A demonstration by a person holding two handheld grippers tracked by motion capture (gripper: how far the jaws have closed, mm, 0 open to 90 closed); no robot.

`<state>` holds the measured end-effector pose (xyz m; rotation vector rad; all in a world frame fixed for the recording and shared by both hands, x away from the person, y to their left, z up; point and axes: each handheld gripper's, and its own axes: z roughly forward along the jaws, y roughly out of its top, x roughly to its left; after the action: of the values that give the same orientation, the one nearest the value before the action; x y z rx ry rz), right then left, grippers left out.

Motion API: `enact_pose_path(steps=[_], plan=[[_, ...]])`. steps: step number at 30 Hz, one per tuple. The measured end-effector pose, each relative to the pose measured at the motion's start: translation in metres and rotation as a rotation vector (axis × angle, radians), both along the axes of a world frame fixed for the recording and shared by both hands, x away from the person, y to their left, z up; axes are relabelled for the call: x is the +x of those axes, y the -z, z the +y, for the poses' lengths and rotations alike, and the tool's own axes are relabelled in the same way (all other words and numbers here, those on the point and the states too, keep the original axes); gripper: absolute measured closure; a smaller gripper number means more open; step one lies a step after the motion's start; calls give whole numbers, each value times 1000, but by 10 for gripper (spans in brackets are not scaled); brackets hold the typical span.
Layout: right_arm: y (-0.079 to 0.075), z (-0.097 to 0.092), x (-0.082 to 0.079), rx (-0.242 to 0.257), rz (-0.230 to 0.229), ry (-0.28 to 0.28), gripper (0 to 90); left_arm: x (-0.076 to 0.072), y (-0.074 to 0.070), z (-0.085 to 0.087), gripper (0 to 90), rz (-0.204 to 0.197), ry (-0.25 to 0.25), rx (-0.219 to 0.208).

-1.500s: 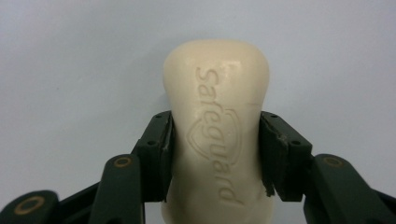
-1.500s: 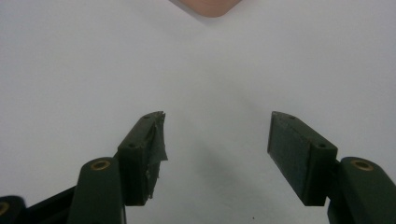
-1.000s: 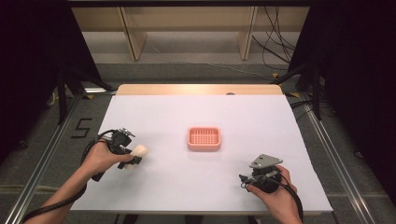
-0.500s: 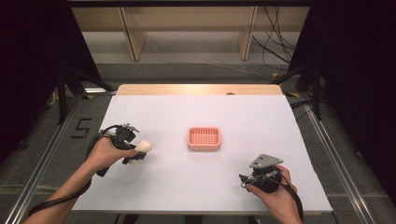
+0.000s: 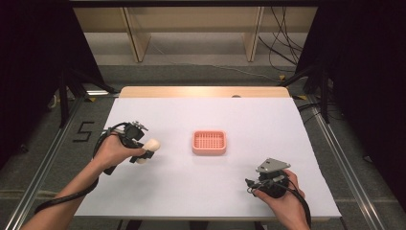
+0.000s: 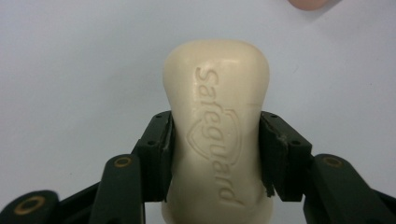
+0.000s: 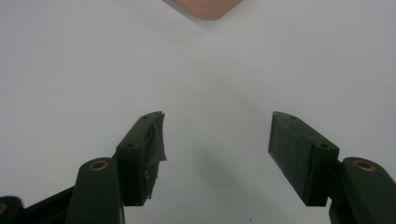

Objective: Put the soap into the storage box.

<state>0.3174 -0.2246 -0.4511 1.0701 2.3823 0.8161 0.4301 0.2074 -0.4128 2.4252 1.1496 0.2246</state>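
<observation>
The white table (image 5: 201,191) lay mostly bare, the pink slotted plastic soap dish (image 5: 209,142) at its centre. Left of it, the left gripper (image 5: 149,151) clenched a cream soap bar (image 6: 215,126); the right gripper (image 7: 217,154) gaped, unloaded. Smooth soap might have squirted free.

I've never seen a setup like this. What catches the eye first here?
Probably the cream bar of soap, clamped between the jaws of the left gripper above the white table. Next, the pink ribbed soap dish at the table's middle, and the right gripper resting open near the front edge.
</observation>
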Motion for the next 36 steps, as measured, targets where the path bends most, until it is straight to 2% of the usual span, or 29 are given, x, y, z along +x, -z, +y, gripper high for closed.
enact_pose_path(steps=[5, 6, 9, 15, 23, 25, 36], plan=[[0, -1, 0, -2, -5, -3, 363, 4, -1, -5, 488, -12, 6, -6], [0, -1, 0, -2, -5, -3, 363, 4, -3, -5, 488, -1, 14, 6], [0, -1, 0, -3, -10, -2, 361, 6, -3, -8, 488, -13, 13, 2], [1, -1, 0, -4, -11, -2, 360, 9, -4, -13, 488, -7, 25, 14], [2, 0, -2, 8, 5, 17, 360, 12, -4, -21, 488, -8, 52, 23], [2, -1, -1, -3, -6, 2, 360, 13, -3, -23, 488, -12, 53, 23], [3, -3, -3, 1, -12, 10, 359, 17, -4, -34, 488, -18, 71, 19]])
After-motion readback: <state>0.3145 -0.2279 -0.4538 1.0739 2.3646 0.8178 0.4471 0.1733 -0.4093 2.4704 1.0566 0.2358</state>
